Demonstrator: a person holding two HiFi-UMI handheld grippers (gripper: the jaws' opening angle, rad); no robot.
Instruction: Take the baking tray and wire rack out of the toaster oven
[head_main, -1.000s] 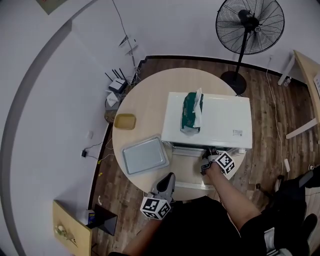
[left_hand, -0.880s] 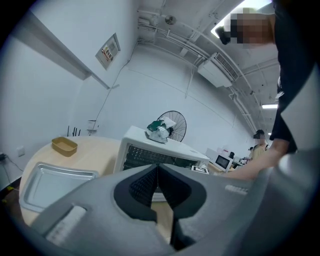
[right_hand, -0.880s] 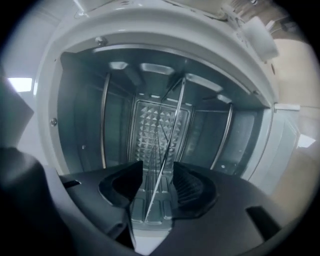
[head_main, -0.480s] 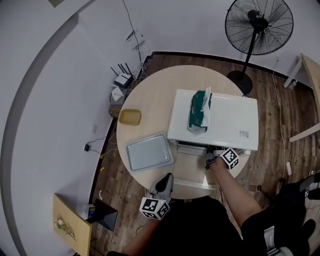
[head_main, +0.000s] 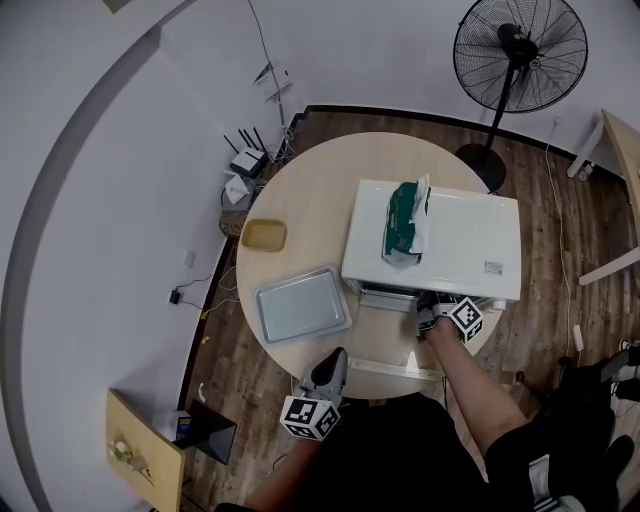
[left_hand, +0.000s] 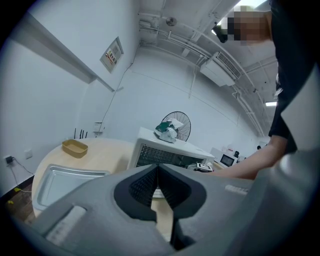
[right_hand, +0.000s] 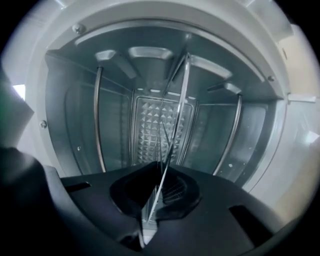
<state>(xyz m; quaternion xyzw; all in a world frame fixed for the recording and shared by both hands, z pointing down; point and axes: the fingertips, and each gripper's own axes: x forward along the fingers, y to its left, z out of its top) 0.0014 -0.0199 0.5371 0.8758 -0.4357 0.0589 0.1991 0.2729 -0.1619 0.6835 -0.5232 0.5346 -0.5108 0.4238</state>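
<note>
The white toaster oven (head_main: 450, 240) stands on the round table with its door (head_main: 385, 345) folded down toward me. At the oven's mouth my right gripper (head_main: 428, 318) is shut on the wire rack (right_hand: 175, 115). The rack shows edge-on, running from between the jaws (right_hand: 160, 180) into the steel cavity. The grey baking tray (head_main: 302, 305) lies flat on the table left of the oven and shows again (left_hand: 60, 177) in the left gripper view. My left gripper (head_main: 337, 353) hangs by the table's near edge, shut with nothing in it (left_hand: 159, 172).
A small yellow dish (head_main: 264, 235) sits on the table (head_main: 300, 190) beyond the tray. A green tissue pack (head_main: 405, 225) lies on the oven's top. A standing fan (head_main: 517, 55) is behind the table, and a router and cables (head_main: 245, 160) are on the floor at left.
The head view has drifted slightly. The right gripper stays at the oven mouth and the left one by the table edge. Tray, dish and oven have not moved.
</note>
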